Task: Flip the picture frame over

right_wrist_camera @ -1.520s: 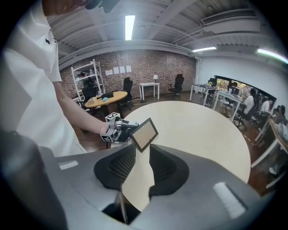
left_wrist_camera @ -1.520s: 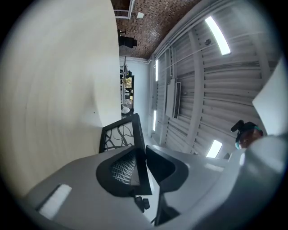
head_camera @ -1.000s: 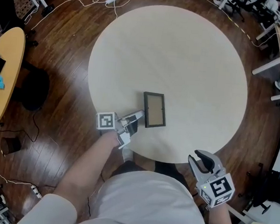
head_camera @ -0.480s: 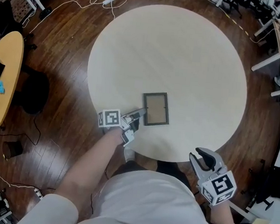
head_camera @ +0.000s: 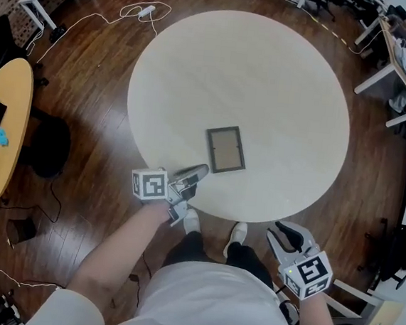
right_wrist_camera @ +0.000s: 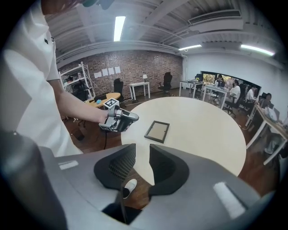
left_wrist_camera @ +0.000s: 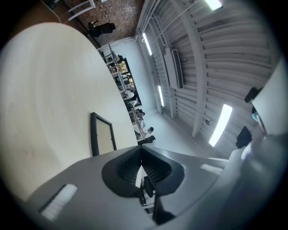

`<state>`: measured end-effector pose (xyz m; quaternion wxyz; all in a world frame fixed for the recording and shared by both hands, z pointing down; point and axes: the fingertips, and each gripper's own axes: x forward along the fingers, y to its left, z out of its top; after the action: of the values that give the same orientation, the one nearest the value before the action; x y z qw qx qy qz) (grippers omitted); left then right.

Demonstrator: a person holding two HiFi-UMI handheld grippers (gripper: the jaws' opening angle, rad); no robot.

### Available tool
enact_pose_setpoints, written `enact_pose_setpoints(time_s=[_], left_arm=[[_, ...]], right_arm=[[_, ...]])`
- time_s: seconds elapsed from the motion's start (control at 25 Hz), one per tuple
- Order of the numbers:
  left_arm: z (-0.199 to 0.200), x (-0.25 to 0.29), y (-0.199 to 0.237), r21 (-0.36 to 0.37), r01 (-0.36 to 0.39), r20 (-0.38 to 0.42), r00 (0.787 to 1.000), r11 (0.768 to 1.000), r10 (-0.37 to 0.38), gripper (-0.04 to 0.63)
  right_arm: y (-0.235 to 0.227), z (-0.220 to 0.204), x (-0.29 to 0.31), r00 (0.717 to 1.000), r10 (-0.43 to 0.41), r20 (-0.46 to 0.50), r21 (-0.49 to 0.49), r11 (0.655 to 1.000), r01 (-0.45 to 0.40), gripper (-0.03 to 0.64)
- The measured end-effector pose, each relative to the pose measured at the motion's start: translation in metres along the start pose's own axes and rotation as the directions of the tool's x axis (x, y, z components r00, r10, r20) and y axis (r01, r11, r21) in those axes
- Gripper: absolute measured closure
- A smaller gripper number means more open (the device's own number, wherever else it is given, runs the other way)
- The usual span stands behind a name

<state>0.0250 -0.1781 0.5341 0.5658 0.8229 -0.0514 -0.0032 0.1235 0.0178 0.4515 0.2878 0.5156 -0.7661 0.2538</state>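
Observation:
The dark-rimmed picture frame [head_camera: 226, 149] lies flat on the round pale table [head_camera: 269, 72], near its front edge. My left gripper [head_camera: 198, 171] hovers at the table's rim just left of and in front of the frame, apart from it, jaws shut on nothing. In the left gripper view the frame [left_wrist_camera: 102, 134] lies ahead of the closed jaws [left_wrist_camera: 141, 155]. My right gripper [head_camera: 287, 236] hangs off the table's front right, open and empty. The right gripper view looks past its own jaws [right_wrist_camera: 137, 168] at the frame [right_wrist_camera: 157, 131] and the left gripper [right_wrist_camera: 130, 117].
A yellow side table [head_camera: 3, 125] and a black stool [head_camera: 48, 138] stand at the left. Cables [head_camera: 143, 9] trail over the wooden floor behind the table. White desks [head_camera: 391, 62] are at the far right. My shoes [head_camera: 191, 221] show below the table's rim.
The left gripper has drawn back from the frame's left edge toward the table's rim, risen, rolled and closed fully. The frame still lies flat. The right gripper shifted slightly.

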Motion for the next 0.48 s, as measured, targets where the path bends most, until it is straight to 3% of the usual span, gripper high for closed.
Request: enact_pose_setpoints(time_s=[0.2,0.48], left_arm=[[-0.037,-0.048,-0.069,0.155,0.021,0.002,1.0,0.988,-0.022,0.595],[-0.134,-0.118,-0.143,0.341,-0.089,0.062,0.995,0.936,0.072,0.595]], right_arm=[[0.019,-0.016,-0.02,0.998,0.009,0.059,-0.02,1.0,-0.008,0.518],[0.061,-0.073,-0.067,0.984,0.028,0.173,-0.032,0.999,-0.023,0.518]])
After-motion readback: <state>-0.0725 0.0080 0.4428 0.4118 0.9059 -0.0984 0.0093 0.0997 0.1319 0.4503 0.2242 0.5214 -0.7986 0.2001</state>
